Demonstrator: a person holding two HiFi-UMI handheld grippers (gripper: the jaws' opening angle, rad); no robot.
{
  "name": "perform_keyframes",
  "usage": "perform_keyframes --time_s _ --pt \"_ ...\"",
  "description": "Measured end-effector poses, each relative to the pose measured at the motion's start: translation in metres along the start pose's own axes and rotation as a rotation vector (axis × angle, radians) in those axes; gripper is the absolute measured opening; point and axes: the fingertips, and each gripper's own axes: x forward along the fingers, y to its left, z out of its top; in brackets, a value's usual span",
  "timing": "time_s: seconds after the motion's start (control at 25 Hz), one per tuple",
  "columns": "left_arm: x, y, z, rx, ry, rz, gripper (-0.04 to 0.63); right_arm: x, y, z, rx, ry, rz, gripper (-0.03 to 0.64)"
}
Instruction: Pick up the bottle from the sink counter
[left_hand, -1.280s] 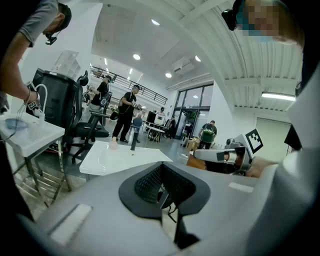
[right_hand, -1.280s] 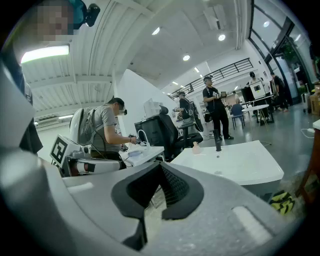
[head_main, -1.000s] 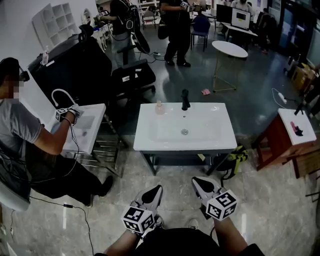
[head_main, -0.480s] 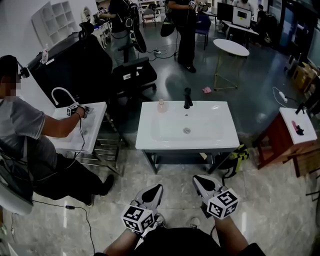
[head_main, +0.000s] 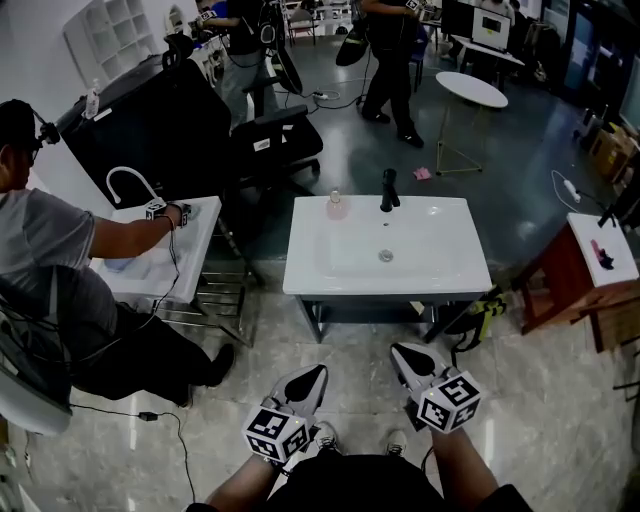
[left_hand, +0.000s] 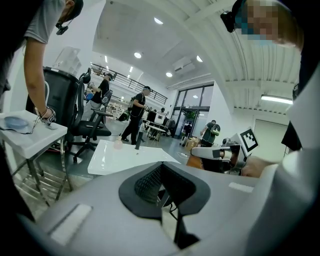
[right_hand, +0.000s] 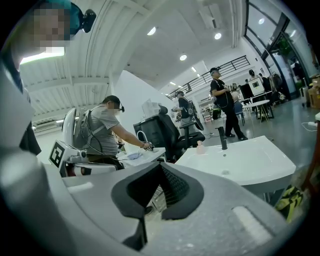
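**Head view.** The left gripper (head_main: 312, 380) and the right gripper (head_main: 404, 357) are held low, close to the person's body and above the floor. Both are well apart from the sink surface (head_main: 300, 280). The bottle (head_main: 336, 205) stands upright at the back edge of that surface, just left of the black faucet (head_main: 388, 190). Nothing touches it. Judged from this, no step of the task is complete: the approach, opening of the jaws, the grasp and the lift all remain.

**Left gripper view.** The left gripper (left_hand: 162, 175) has its jaws pressed together with nothing between them. The bottle (left_hand: 118, 143) appears far beyond the jaws, on the white surface.

**Right gripper view.** The right gripper (right_hand: 161, 172) also shows its pads closed on each other and is empty. The bottle (right_hand: 200, 147) stands on the far side of the surface, left of the faucet.

**Bottle appearance.** It is small and pale pink, with a rounded body and a narrower top. This may be a pump or a cap, but it is too small in every view to confirm.
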Motion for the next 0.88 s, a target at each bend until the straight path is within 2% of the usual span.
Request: perform_keyframes --time_s 0.44,0.88 --pt "-0.020 0.043 0.005 0.005 0.003 -0.015 0.003 0.034 0.021 -0.002 -0.002 -0.015 -0.029 0.000" --pt "-0.028 0.069 0.011 0.021 0.013 -0.070 0.003 0.051 0.034 0.005 -0.016 -0.043 -0.098 0.000"
